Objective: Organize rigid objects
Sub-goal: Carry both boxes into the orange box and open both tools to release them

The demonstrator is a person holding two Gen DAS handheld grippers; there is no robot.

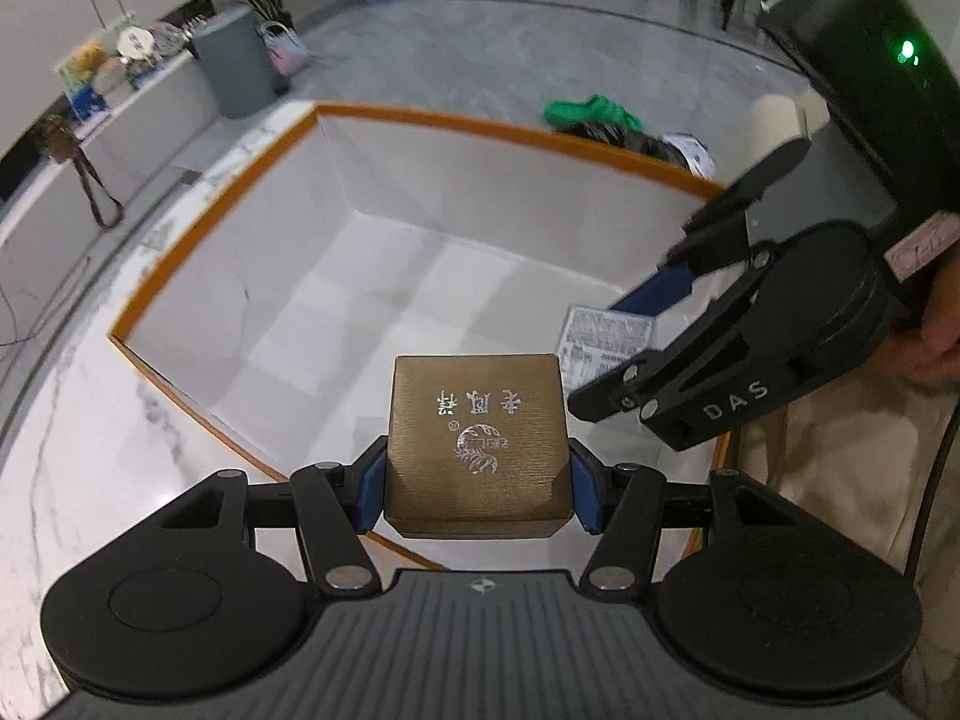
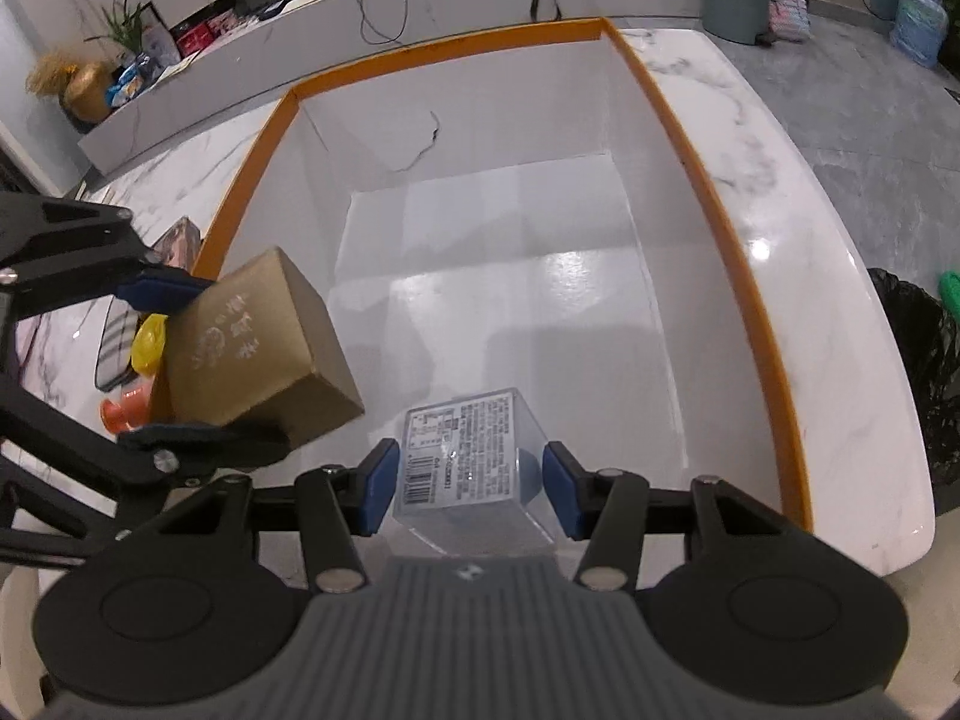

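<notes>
My left gripper [image 1: 477, 489] is shut on a gold-brown box [image 1: 477, 444] with silver print, held over the near rim of a large white bin with an orange rim [image 1: 420, 118]. The right wrist view shows this box [image 2: 258, 342] at the bin's left edge. My right gripper [image 2: 471, 492] has its blue pads on both sides of a clear plastic box with a printed label [image 2: 468, 462], low inside the bin near its front wall. The left wrist view shows that gripper [image 1: 612, 348] and the label [image 1: 606, 342].
The bin [image 2: 708, 180] sits on a white marble counter [image 2: 780, 192]. Left of the bin lie a yellow item [image 2: 149, 342], an orange item [image 2: 123, 411] and a dark striped object [image 2: 114, 348]. A black bag [image 2: 924, 372] hangs at the right. A grey trash can [image 1: 234, 60] stands beyond.
</notes>
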